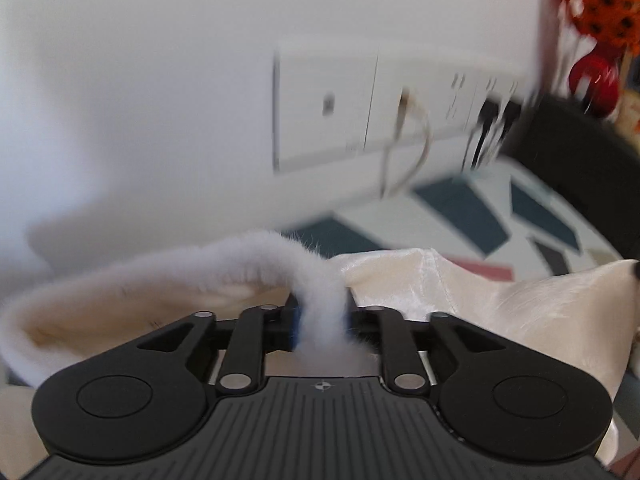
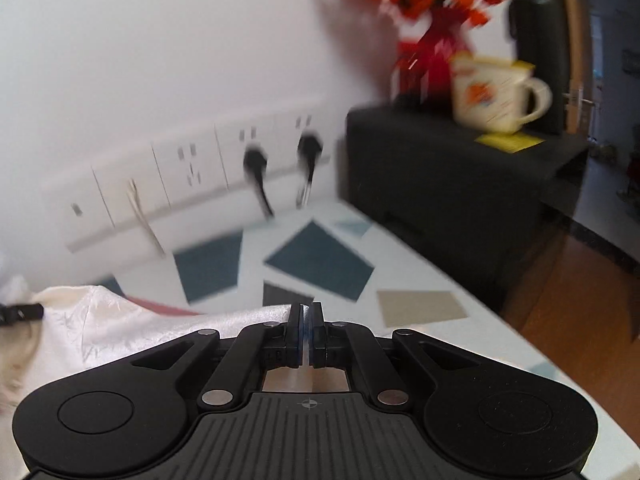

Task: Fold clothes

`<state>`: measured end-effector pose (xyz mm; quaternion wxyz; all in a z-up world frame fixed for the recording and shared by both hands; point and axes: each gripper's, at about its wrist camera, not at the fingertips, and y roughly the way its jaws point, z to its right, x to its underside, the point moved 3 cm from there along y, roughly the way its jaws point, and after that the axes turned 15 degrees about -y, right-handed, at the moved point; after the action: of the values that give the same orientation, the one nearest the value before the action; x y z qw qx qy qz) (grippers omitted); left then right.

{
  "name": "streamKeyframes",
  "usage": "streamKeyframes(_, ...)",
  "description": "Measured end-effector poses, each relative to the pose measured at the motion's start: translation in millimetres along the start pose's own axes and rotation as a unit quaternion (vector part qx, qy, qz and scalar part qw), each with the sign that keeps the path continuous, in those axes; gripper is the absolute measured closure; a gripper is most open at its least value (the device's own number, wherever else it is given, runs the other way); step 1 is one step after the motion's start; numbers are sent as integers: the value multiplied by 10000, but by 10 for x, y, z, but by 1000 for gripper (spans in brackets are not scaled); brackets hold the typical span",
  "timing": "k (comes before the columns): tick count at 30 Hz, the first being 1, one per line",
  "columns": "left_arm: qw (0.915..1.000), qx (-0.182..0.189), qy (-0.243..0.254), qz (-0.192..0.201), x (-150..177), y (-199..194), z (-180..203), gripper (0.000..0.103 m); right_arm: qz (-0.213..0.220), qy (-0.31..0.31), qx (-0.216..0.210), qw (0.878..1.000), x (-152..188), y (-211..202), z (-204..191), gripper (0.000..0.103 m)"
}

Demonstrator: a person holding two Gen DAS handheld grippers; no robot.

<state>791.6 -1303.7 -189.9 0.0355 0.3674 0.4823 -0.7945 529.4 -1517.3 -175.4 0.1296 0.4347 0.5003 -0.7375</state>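
A cream satin garment with a fluffy white trim is lifted over the patterned table. My left gripper is shut on the trim, which runs up between its fingers and arches away to the left. In the right wrist view the garment stretches from the far left to my right gripper, whose jaws are pressed together on a thin edge of the satin. A raised corner of the fabric at the right edge of the left wrist view ends at a dark fingertip.
The tablecloth has blue, grey and tan shapes. A wall socket strip with black plugs runs behind it. A black box carries a mug and a red vase with orange flowers. Wooden floor lies past the table's right edge.
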Motion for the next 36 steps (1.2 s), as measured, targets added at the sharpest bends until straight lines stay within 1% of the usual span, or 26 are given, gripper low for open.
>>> streamKeyframes(1,9998,89,-67,-154,-12,54,-32,57,-316,-133,50,9994,-11,141,-59,93)
streamKeyframes(2,9993,264,-187,-201,-30,40,-78,53,-546,-224,71,9982,-30,240,-107,91)
streamKeyframes(3,9983,439,-308,-247,-48,26,-124,53,-560,-248,30,9981,-65,250,-139,89)
streamKeyframes(5,9951,758,-550,-323,-88,-11,-222,48,-257,-351,-52,9990,-150,146,-203,77)
streamKeyframes(6,9941,819,-623,-336,-112,-25,-266,47,-98,-420,-100,9990,-187,86,-241,68)
streamKeyframes(7,9940,822,-627,-357,-133,-16,-289,47,29,-499,-208,9985,-211,38,-287,67)
streamKeyframes(8,9939,825,-632,-378,-154,-7,-312,48,87,-569,-365,9977,-225,23,-336,67)
streamKeyframes(9,9937,827,-637,-399,-175,2,-335,52,83,-631,-522,9966,-230,40,-384,68)
streamKeyframes(10,9936,830,-642,-420,-196,11,-357,69,78,-693,-678,9953,-235,56,-431,68)
streamKeyframes(11,9941,780,-614,-428,-215,29,-366,87,49,-761,-801,9939,-229,84,-481,68)
streamKeyframes(13,9965,547,-478,-411,-248,89,-345,92,-119,-860,-893,9922,-196,184,-573,68)
streamKeyframes(15,9981,376,-412,-255,-300,93,-340,93,-244,-870,-1035,9905,-171,252,-646,68)
streamKeyframes(17,9988,254,-411,73,-388,52,-376,94,-328,-928,-1144,9885,-127,310,-714,68)
streamKeyframes(18,9986,156,-441,237,-436,45,-410,94,-377,-988,-1120,9881,-96,346,-739,68)
streamKeyframes(19,9984,70,-482,288,-464,70,-445,94,-423,-1026,-1069,9881,-65,380,-756,68)
streamKeyframes(21,9985,-27,-486,245,-466,170,-451,94,-523,-1005,-980,9887,-8,462,-769,68)
streamKeyframes(23,9989,-120,-309,334,-432,215,-404,94,-579,-930,-932,9896,25,534,-767,69)
streamKeyframes(25,9988,-212,-132,424,-399,260,-356,94,-525,-924,-890,9904,26,587,-777,71)
streamKeyframes(26,9986,-239,-122,462,-393,270,-352,94,-496,-951,-870,9904,24,616,-785,71)
streamKeyframes(28,9980,-238,-260,522,-402,254,-387,94,-419,-1120,-876,9889,-14,671,-826,71)
streamKeyframes(29,9979,-233,-252,552,-399,237,-386,94,-368,-1187,-958,9876,-44,690,-852,71)
streamKeyframes(30,9978,-227,-244,581,-395,220,-385,94,-302,-1220,-1150,9854,-85,698,-881,71)
streamKeyframes(31,9976,-222,-236,611,-392,203,-384,94,-217,-1250,-1360,9825,-132,699,-913,69)
streamKeyframes(32,9975,-216,-228,640,-389,185,-383,94,-91,-1313,-1575,9787,-186,689,-964,66)
streamKeyframes(34,9968,-241,-211,728,-392,156,-372,94,154,-1555,-1912,9690,-290,684,-1112,59)
streamKeyframes(36,9961,-279,-184,820,-400,136,-355,94,214,-1811,-2172,9590,-375,747,-1294,59)
